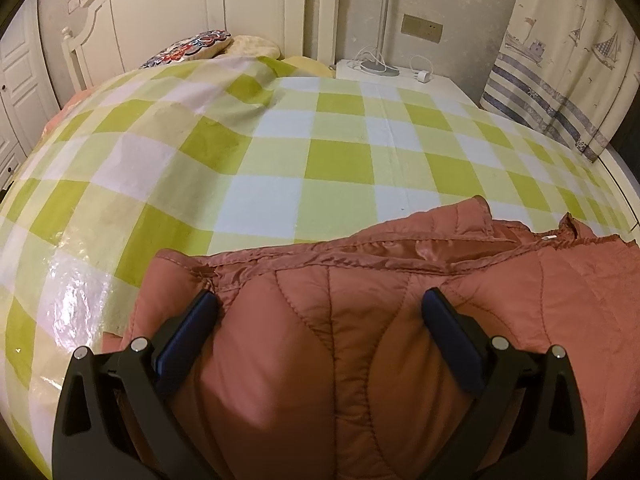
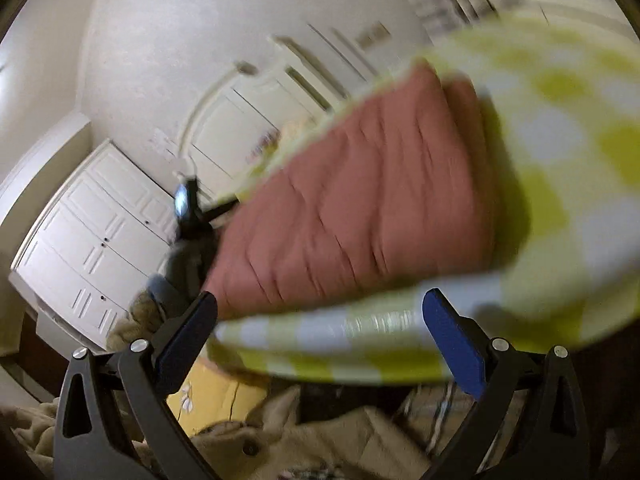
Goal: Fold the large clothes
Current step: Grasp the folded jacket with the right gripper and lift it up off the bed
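The rust-coloured quilted jacket (image 1: pixel 360 320) was laid at the near edge of the bed (image 1: pixel 280 152), already gathered into a thick bundle with its collar seam and zip edge turned towards the headboard (image 1: pixel 160 12). A pressing or smoothing step was judged to be in hand: the left gripper (image 1: pixel 320 308) was held wide over the padded top layer, nothing pinched between its fingers. The right gripper (image 2: pixel 320 308) was likewise spread wide and empty, tilted off the bed's side in a blurred view, the jacket seen ahead of it. A grip on a free edge was judged to be called for next, so another fold could be made. Plenty of bare checked sheet lay beyond the jacket; the bedside cabinet (image 1: pixel 400 76) and curtain (image 1: pixel 560 60) stood well apart.
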`<act>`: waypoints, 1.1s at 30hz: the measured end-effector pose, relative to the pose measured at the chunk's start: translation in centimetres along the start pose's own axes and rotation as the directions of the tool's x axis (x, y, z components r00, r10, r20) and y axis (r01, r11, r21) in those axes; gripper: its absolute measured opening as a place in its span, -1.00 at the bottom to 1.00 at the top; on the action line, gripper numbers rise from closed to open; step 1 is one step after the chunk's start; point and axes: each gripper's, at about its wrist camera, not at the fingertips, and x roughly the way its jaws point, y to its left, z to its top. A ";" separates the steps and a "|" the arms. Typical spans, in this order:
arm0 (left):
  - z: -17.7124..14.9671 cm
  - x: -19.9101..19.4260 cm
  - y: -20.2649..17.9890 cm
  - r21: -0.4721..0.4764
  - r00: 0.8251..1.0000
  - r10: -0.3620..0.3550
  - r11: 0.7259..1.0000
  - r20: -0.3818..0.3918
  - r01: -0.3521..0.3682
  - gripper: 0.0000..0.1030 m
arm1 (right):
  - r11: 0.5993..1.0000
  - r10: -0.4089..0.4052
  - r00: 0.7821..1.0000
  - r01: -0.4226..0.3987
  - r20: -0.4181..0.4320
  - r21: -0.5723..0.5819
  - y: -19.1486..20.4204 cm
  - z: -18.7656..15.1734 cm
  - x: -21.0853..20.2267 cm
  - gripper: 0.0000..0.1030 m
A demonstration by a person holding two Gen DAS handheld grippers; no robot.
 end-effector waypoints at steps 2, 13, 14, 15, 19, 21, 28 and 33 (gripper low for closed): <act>0.0 0.0 0.0 0.000 1.000 0.003 1.000 0.001 -0.003 0.96 | 1.000 -0.006 1.000 0.006 0.002 0.011 -0.1 0.0 0.8 0.90; -0.1 -0.1 0.3 -0.006 1.000 -0.006 1.000 0.003 0.006 0.96 | 0.991 -0.126 0.990 0.122 -0.067 -0.052 2.2 2.1 5.8 0.91; -0.1 -0.1 0.3 -0.007 1.000 -0.008 1.000 0.002 0.008 0.96 | 0.988 -0.151 0.987 0.149 -0.056 -0.035 2.3 2.8 6.6 0.91; -0.1 -0.1 0.3 -0.008 1.000 -0.009 1.000 0.002 0.009 0.96 | 0.986 -0.168 0.985 0.169 -0.039 0.011 2.2 3.7 7.4 0.91; -0.1 -0.2 0.6 -0.018 1.000 -0.006 1.000 0.011 0.007 0.96 | 0.957 -0.181 0.982 0.164 0.053 0.238 0.6 5.9 8.6 0.91; -0.1 -0.2 0.6 -0.023 1.000 -0.008 1.000 0.015 0.008 0.96 | 0.936 -0.227 0.966 0.182 0.122 0.301 0.1 6.9 8.9 0.91; -0.2 -0.5 0.7 -0.030 1.000 0.000 1.000 0.026 0.001 0.95 | 0.938 -0.280 0.939 0.223 0.201 0.264 0.6 8.1 10.9 0.91; -0.2 -0.6 0.9 -0.043 1.000 -0.006 0.999 0.030 0.007 0.95 | 0.960 -0.177 0.958 0.118 0.226 0.253 -0.2 8.8 10.7 0.66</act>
